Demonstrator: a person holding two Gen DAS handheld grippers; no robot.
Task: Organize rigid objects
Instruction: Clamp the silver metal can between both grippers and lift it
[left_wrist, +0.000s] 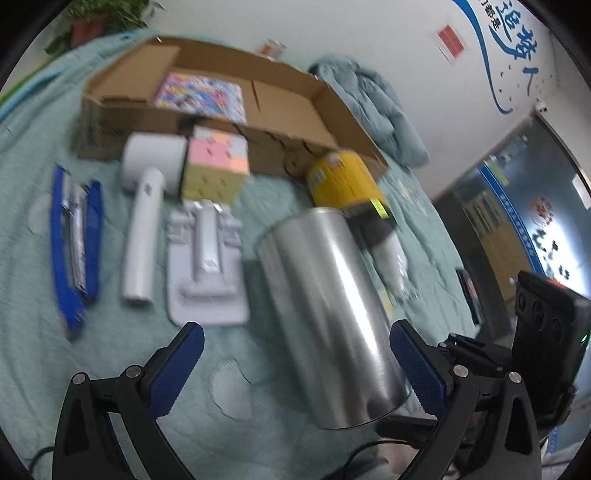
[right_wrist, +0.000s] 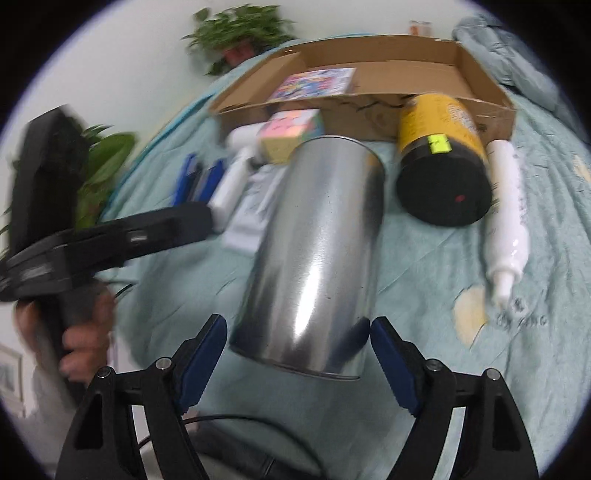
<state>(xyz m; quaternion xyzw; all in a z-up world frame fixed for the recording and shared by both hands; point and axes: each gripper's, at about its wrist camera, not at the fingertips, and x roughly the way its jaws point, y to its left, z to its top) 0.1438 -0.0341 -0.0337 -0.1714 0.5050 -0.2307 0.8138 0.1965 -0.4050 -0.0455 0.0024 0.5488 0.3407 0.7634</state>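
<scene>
Pale green quilt (left_wrist: 44, 206) over a bed, white wall with blue lettering behind, potted plants (right_wrist: 236, 33) at the far edge. Far on the quilt, an open cardboard box (left_wrist: 288, 110) holding a colourful booklet (left_wrist: 201, 96). Along its near wall, lying on the quilt: blue stapler (left_wrist: 75, 243) toward the left edge, then a white hammer-shaped tool (left_wrist: 144, 221), a pastel cube (left_wrist: 214, 166) touching the tool's head, and a grey flat holder (left_wrist: 207, 273) just in front of the cube. Mid-quilt, a steel can (right_wrist: 314, 251) on its side, open end toward the box. Beside it on the right, a yellow tub (right_wrist: 441, 155) with black lid, also on its side, and a white bottle (right_wrist: 506, 214) touching the tub, nozzle toward the near edge.

Left gripper (left_wrist: 295, 365) spread wide, blue pads apart, the can's near end lying between them; contact not clear through the blur. Right gripper (right_wrist: 297, 354) spread as well, straddling the can's near end, pads just beside its sides, not visibly pressing. Hand (right_wrist: 85, 343) around the left gripper's handle at the left of the right wrist view.
</scene>
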